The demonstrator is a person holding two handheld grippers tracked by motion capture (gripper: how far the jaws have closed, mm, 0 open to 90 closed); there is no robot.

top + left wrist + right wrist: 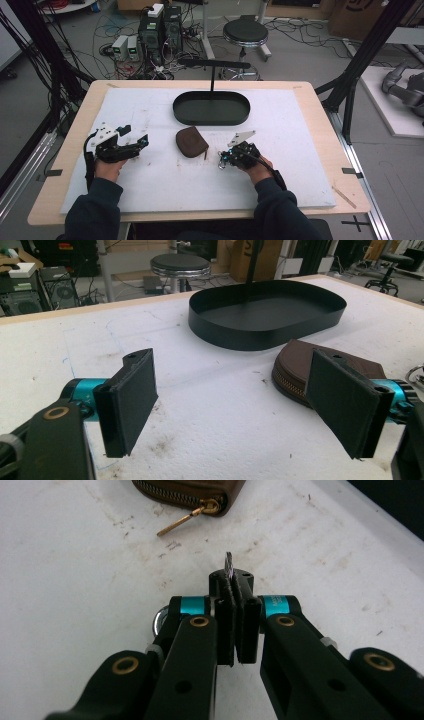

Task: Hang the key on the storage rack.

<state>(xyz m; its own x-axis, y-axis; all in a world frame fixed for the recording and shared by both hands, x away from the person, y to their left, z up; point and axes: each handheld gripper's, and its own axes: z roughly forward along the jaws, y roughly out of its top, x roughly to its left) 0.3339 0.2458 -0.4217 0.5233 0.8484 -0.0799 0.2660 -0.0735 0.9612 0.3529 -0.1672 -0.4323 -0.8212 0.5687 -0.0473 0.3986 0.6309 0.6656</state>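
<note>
Pouch (191,142) before tray (211,119), between grippers.

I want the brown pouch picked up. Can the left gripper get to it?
Probably yes. The left gripper is open, and bare white mat lies between it and the brown pouch.

A grey floor (300,55) lay beyond the wooden table (320,107). Behind the table stood a round black stool (245,32); left of the stool, computer towers (161,27) sat among tangled cables (112,30).
</note>
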